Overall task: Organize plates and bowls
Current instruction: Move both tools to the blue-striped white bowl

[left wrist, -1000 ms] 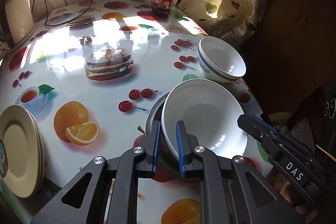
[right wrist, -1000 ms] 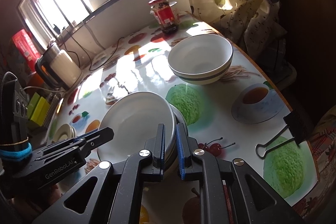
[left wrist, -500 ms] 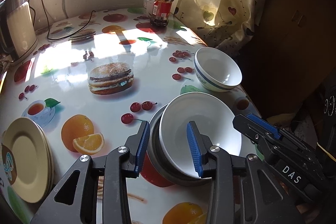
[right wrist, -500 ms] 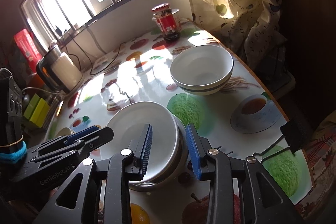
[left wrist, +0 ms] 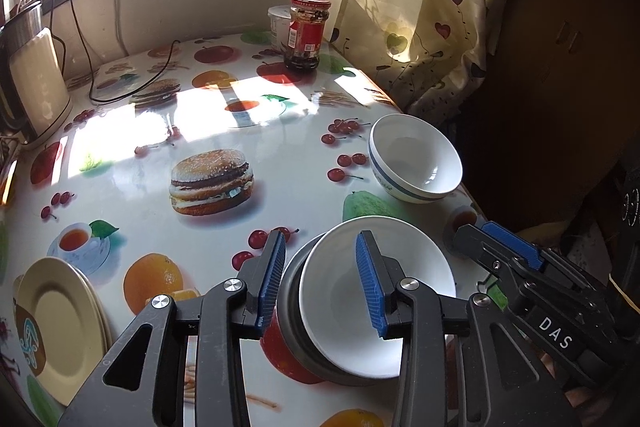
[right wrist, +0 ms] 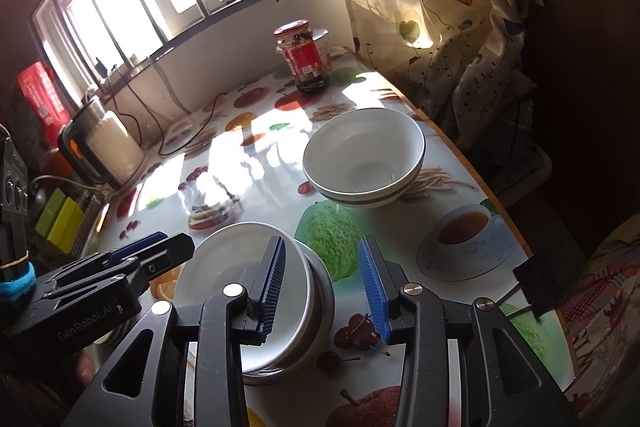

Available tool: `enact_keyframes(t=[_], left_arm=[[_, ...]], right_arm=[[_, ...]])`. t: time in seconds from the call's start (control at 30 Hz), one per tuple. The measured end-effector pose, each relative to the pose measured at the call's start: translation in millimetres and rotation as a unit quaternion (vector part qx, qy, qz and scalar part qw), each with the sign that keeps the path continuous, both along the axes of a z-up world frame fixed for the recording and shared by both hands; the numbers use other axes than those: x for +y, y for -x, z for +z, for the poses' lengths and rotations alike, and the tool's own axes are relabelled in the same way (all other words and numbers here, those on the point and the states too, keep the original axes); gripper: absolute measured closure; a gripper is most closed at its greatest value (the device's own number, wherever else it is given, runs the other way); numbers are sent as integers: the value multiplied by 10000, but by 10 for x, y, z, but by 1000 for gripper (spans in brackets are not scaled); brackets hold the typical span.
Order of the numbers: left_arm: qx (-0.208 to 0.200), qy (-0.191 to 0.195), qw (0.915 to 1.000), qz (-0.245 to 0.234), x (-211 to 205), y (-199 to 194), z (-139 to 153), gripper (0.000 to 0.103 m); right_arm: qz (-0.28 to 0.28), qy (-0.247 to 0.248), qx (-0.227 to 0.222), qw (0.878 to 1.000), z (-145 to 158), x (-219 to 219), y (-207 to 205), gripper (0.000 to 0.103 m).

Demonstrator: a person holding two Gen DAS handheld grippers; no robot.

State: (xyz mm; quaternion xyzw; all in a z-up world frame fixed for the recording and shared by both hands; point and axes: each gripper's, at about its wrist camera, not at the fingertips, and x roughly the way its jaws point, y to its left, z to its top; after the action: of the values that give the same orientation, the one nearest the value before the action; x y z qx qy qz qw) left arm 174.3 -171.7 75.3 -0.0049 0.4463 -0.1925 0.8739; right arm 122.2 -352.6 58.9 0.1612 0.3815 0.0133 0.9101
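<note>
A white bowl (left wrist: 404,275) sits nested in a grey metal bowl (left wrist: 294,331) near the table's front right; both also show in the right wrist view, white (right wrist: 224,267) inside grey (right wrist: 320,303). My left gripper (left wrist: 320,281) is open, its jaws on either side of the bowls' left rim without holding it. My right gripper (right wrist: 322,285) is open over the bowls' right rim. A second white bowl with a blue stripe (left wrist: 416,159) stands apart further back, also in the right wrist view (right wrist: 364,157). Cream plates (left wrist: 60,323) are stacked at the left edge.
A red-lidded jar (left wrist: 306,33) and a white tub (left wrist: 280,27) stand at the back. A kettle (left wrist: 36,83) with cables stands back left. A curtain (left wrist: 420,7) hangs along the table's right edge. A binder clip (right wrist: 532,291) lies front right.
Both grippers, shut on the white bowl's rim one second ago, have opened and drawn back a little. The bowl now rests in the grey bowl.
</note>
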Motion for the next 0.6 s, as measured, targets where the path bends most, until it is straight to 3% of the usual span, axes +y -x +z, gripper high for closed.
enact_keyframes(t=[0.6], left_arm=[[102, -36, 9998, -153, -352, -396, -47, 65]], right_arm=[[-390, 112, 83, 9991, -19, -461, -344, 62]])
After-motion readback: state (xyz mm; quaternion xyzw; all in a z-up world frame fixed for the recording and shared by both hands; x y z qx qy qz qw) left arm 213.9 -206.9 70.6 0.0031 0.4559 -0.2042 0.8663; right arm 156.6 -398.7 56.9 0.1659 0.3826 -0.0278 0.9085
